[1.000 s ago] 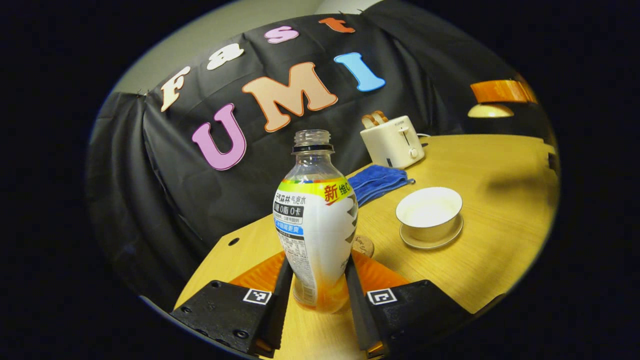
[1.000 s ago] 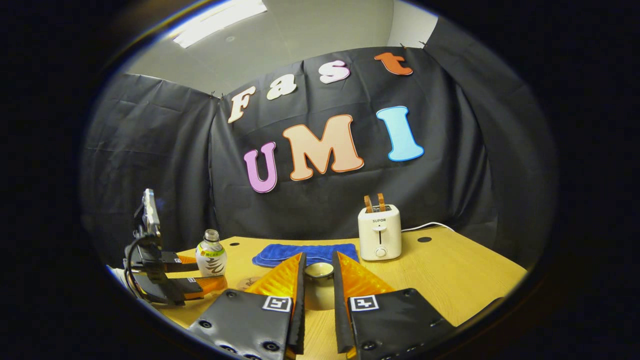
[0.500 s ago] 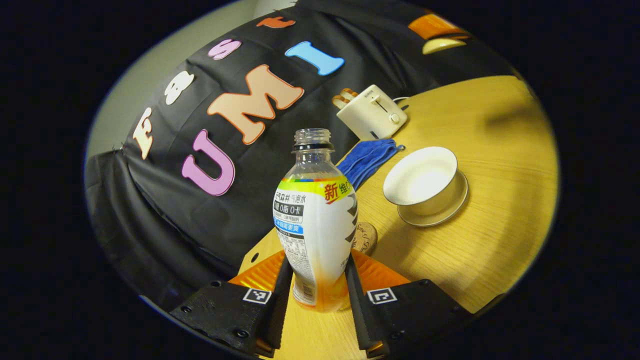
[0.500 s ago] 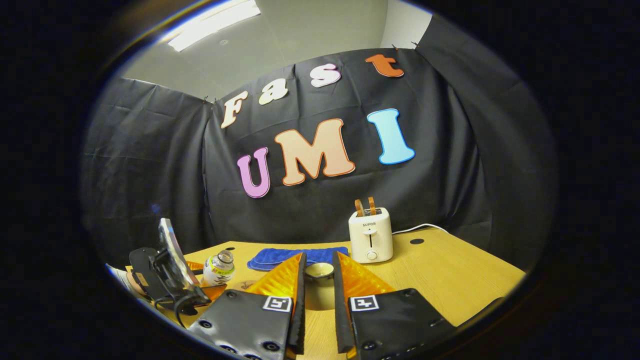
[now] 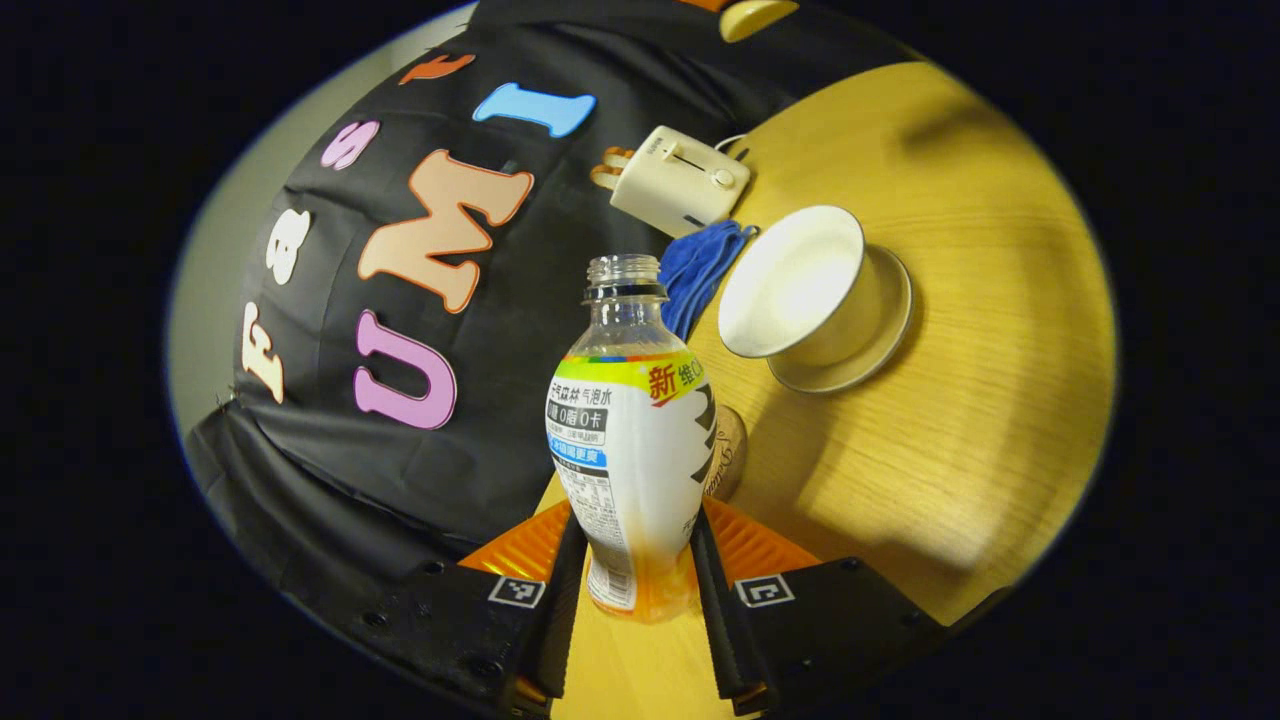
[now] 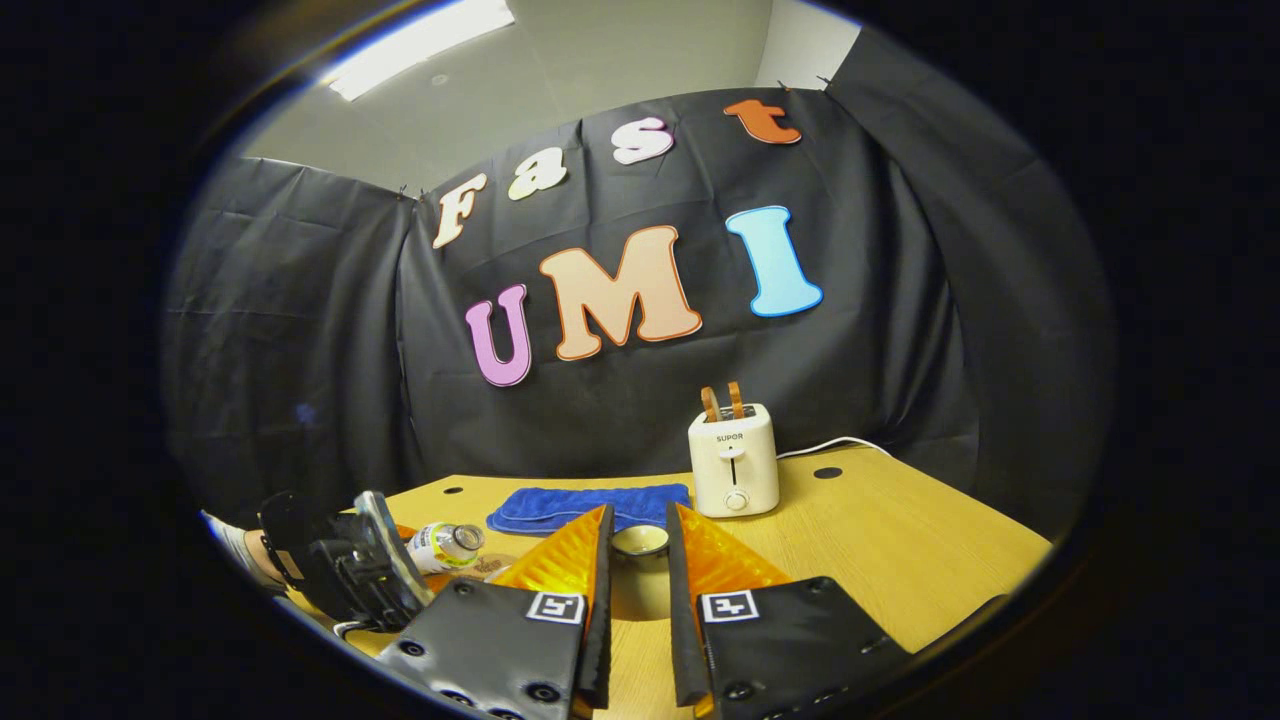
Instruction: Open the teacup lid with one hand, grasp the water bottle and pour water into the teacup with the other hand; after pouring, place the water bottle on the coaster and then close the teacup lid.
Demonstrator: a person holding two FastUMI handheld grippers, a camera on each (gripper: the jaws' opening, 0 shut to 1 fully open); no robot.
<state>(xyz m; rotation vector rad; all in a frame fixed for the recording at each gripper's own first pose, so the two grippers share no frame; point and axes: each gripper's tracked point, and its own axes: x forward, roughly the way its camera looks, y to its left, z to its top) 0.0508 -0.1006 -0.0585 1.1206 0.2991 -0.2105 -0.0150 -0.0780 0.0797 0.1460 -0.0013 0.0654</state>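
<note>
Clamped on the capless water bottle [image 5: 632,440], the left gripper [image 5: 630,590] tips it toward the open teacup [image 5: 795,285] at two o'clock; no water flows yet. At six o'clock in the right gripper view, the right gripper [image 6: 637,600] pinches the teacup lid [image 6: 640,541]. Pouring, setting the bottle on the coaster [image 5: 728,452] and re-lidding remain.

toaster [image 6: 733,459]: "SUPOR" | water bottle [image 5: 632,440] label: "0" and Chinese print

Each hand-held gripper [image 6: 636,600] has black screwed bodies, square markers, seemingly ribbed orange fingers [image 6: 560,560].
</note>
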